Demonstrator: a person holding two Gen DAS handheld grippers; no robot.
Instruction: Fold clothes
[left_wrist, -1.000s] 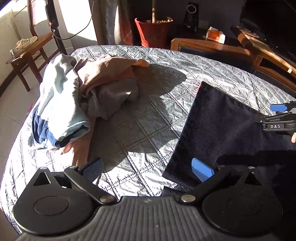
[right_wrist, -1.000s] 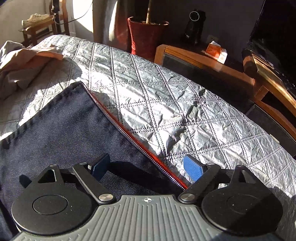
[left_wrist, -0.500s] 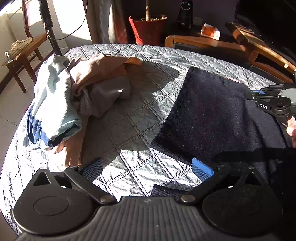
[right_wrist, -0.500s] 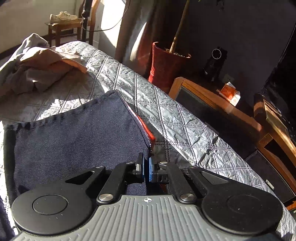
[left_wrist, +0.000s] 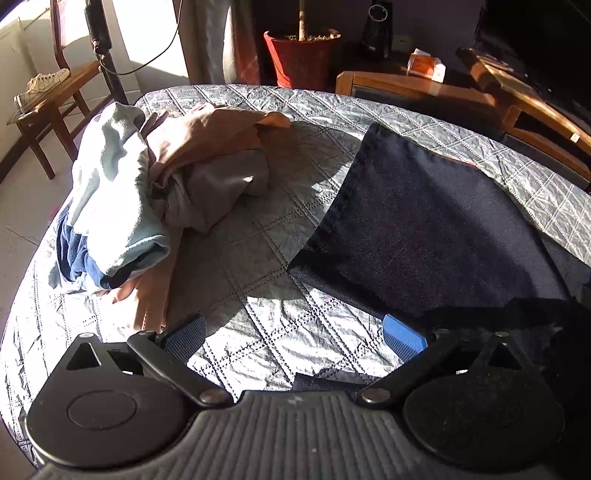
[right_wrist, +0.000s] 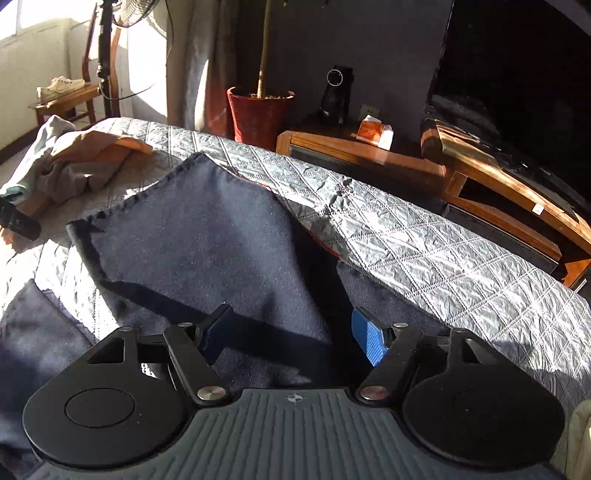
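Overall, sunlit quilted bedspread (left_wrist: 258, 258) under a dark garment (right_wrist: 221, 240), both grippers spread wide, right gripper (right_wrist: 293, 338) opening, empty.

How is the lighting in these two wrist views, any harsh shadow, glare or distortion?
Left wrist view: hard low sun, bright sheen on the quilted cover, a deep shadow across the dark garment, table edge bowed by the fisheye. Right wrist view: same raking sun, a shadow band over the garment, background dark, no motion blur.

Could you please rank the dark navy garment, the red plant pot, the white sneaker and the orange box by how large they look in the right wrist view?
Largest to smallest:
1. dark navy garment, though it lies nearest the camera
2. red plant pot
3. white sneaker and orange box look alike; both are far away, so I won't rank them.
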